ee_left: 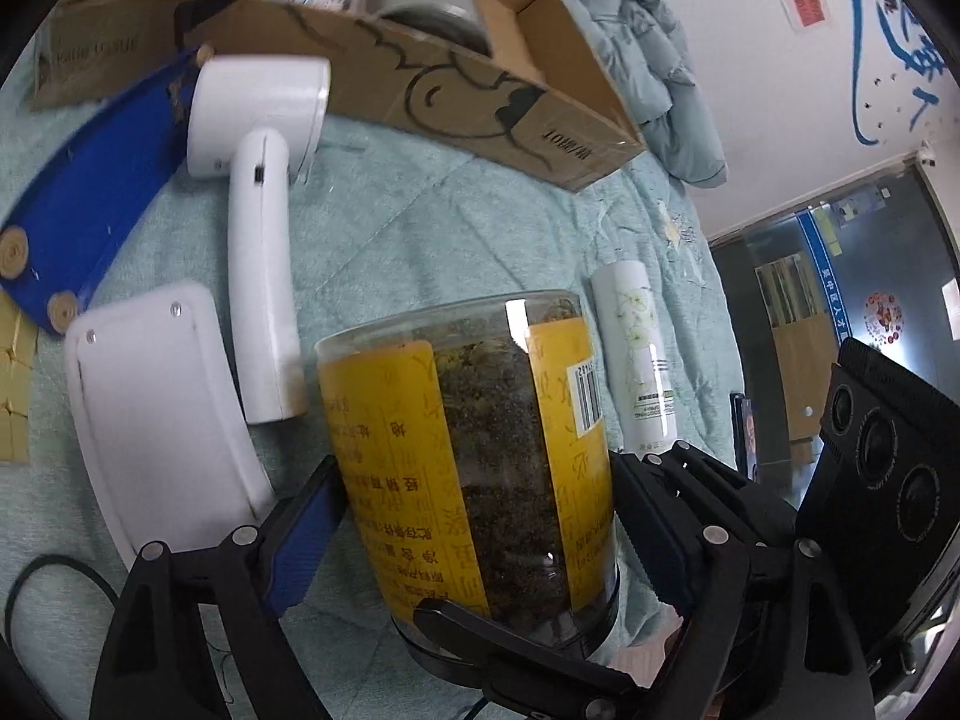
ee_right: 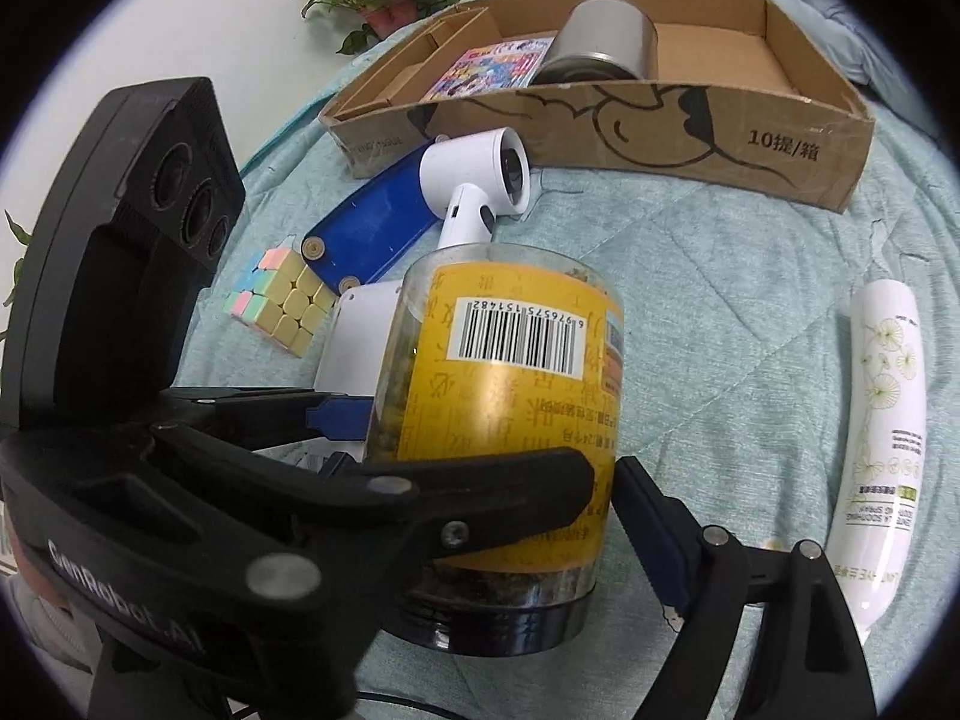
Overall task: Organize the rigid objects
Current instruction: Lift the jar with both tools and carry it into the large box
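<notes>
Standing lid-down on a pale green quilt (ee_left: 480, 228), a clear jar (ee_left: 480, 420) with a yellow label and dark dried contents, set between the fingers of both grippers at once. Straddling it from one side, the left gripper (ee_left: 474, 480): jaws spread wide, the left blue pad (ee_left: 306, 534) right at the jar's wall, the right pad a sliver off it or just touching; cannot tell whether pressing. Coming in from another side, the right gripper (ee_right: 486, 480): jaws likewise spread, a strip of quilt showing between its right-hand pad (ee_right: 654, 540) and the jar, the other finger hidden behind the left gripper's body.

Just beyond the left gripper's left fingertip, a white curved plate (ee_left: 162, 408) with two screws. Ahead of that, lying flat, a white handheld device (ee_left: 258, 210) with a round head. Further left, a blue flat piece (ee_left: 78, 192), and beside it a pastel puzzle cube (ee_right: 288, 300). Right of both sets of jaws, apart from the jar, a white printed tube (ee_right: 882, 420) lying on the quilt. Well ahead of the fingertips, a shallow cardboard box (ee_right: 600, 138) holding a metal can (ee_right: 600, 42) on its side and a colourful booklet (ee_right: 492, 66).
</notes>
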{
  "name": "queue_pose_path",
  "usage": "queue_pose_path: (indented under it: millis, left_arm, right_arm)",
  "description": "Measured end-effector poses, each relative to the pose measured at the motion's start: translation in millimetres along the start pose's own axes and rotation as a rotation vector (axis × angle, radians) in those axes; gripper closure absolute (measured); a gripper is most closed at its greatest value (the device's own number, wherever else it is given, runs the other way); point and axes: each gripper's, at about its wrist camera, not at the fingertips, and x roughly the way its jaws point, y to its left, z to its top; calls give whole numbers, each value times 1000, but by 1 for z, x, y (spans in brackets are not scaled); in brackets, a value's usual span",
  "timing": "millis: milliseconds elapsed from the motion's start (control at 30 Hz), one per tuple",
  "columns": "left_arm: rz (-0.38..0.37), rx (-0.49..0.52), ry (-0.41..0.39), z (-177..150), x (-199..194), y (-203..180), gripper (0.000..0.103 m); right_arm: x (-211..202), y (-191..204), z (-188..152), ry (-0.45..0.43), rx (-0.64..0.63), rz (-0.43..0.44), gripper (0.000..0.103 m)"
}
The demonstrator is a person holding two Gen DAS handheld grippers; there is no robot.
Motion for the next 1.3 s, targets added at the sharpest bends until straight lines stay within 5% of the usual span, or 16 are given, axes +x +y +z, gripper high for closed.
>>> queue_pose_path:
  millis: [400,733,1033,1300]
  left_arm:
    - [5,184,-168,49,-67,-59,18]
    - [-5,276,-204,143,-88,-103,19]
    - [19,223,-100,242,-54,-108,19]
    - [16,158,-18,280,-11,-91,19]
  right_arm:
    - [-61,6,43,-229,-28,-48,18]
    - [-86,-14,111,-327,-41,-106,18]
    - [-70,-59,179,-223,24,-65,18]
    - [-39,-85,196,-166,51,-61,18]
